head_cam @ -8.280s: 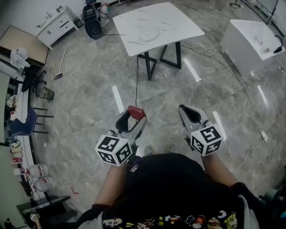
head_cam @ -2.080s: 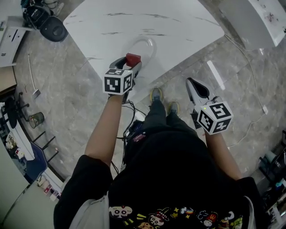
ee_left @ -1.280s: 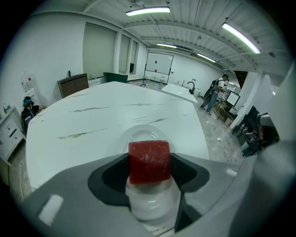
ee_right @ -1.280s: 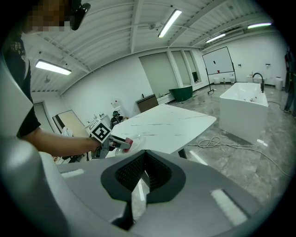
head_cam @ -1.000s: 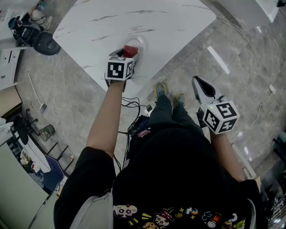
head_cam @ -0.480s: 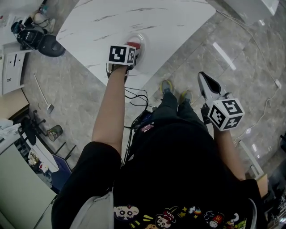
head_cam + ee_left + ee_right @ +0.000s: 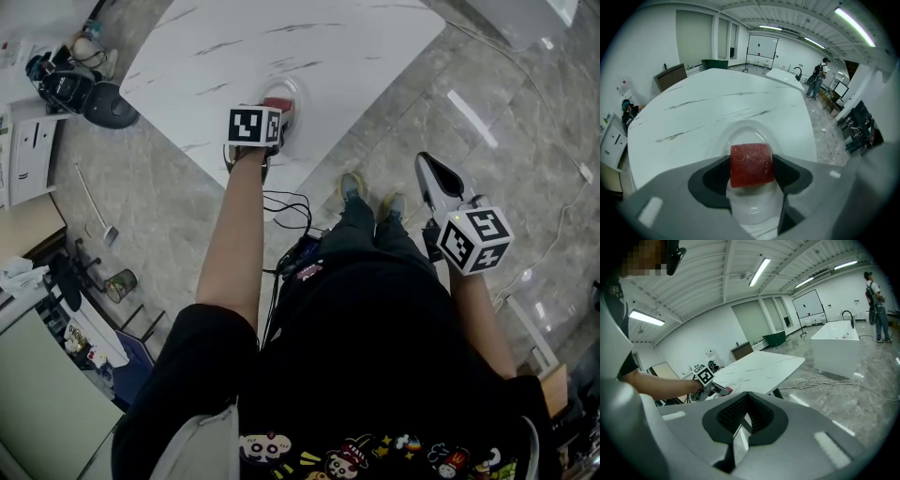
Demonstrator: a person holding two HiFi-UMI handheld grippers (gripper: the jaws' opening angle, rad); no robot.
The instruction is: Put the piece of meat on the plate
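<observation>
A red cube of meat (image 7: 750,164) is clamped between the jaws of my left gripper (image 7: 750,169), just above the clear glass plate (image 7: 740,132) on the white marble table (image 7: 708,110). From the head view the meat (image 7: 277,105) shows over the plate (image 7: 290,90), ahead of the left gripper's marker cube (image 7: 253,126). My right gripper (image 7: 433,175) hangs off the table beside my right leg, over the floor, its jaws closed with nothing between them (image 7: 742,423).
The table's near edge (image 7: 309,173) lies just under my left forearm. Cables (image 7: 286,202) run on the floor by my feet. A white block-like unit (image 7: 836,350) stands to the right, with a person (image 7: 876,294) far behind it. Clutter and a chair lie at the left (image 7: 84,89).
My left gripper has carried the meat from over the floor to the table and, in the last second, forward and lower over the plate. The right gripper has stayed at my side.
</observation>
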